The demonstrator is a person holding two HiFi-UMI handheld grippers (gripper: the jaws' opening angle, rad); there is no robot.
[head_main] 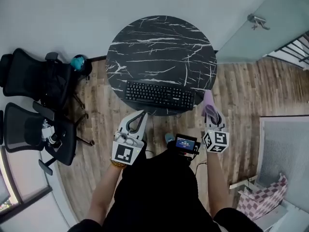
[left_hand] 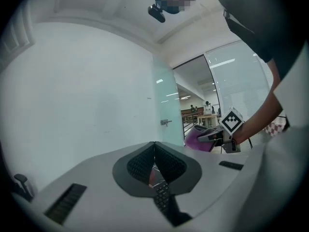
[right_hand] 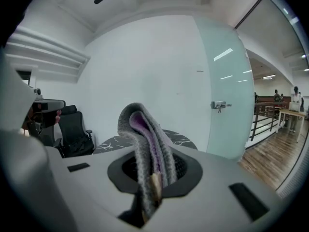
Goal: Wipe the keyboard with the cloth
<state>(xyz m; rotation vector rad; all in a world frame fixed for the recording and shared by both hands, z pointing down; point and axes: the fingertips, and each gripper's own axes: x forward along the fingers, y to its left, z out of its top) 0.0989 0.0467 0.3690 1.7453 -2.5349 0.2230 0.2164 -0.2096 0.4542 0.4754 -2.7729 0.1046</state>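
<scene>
Step in hand: approach, wiping not yet begun.

1. The keyboard (head_main: 159,95) lies along the near edge of the round marble bench (head_main: 159,42), untouched.
2. The right claw (head_main: 211,116) is clamped on the folded grey-and-purple cloth (right_hand: 147,149). The cloth stands up out of the jaws and appears to sit just off the bench's near-right edge, beside the keyboard's right end.
3. The left claw (head_main: 141,117) has its jaws together with nothing between them, short of the keyboard's near-left side.

Judgement: the next move calls for carrying the cloth over the keys, lowering it flat and drawing it along the rows. The left claw could steady the keyboard.
</scene>
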